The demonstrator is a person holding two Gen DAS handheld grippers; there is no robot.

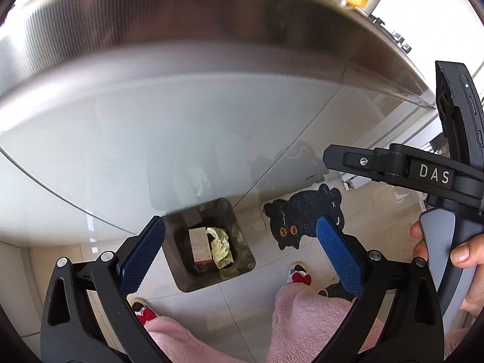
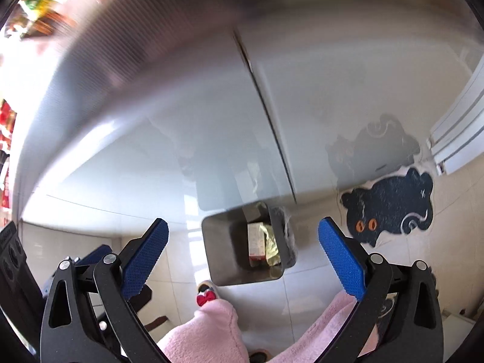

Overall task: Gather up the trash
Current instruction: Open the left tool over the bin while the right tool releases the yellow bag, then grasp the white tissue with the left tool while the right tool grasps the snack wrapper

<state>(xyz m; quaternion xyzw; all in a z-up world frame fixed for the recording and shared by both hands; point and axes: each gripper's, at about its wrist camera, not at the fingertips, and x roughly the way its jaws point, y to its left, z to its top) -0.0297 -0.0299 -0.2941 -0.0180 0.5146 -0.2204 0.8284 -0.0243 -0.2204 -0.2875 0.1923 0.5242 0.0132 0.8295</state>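
both grippers' fingers [image 1: 338,254] apart and empty, carton [image 1: 200,246] and crumpled wrapper [image 1: 221,246] in bin [image 1: 181,275]

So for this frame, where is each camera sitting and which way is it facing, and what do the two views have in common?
Left wrist: on the left gripper, jaws open and empty, looking steeply down past a cabinet front at the trash bin on the floor; pink-clad legs, slippers, the right gripper and the hand holding it show.
Right wrist: on the right gripper, open and empty, looking down at the same trash bin; pink legs and one slipper show.
Shared: the bin with a small box and crumpled wrapper inside, and the black cat mat.
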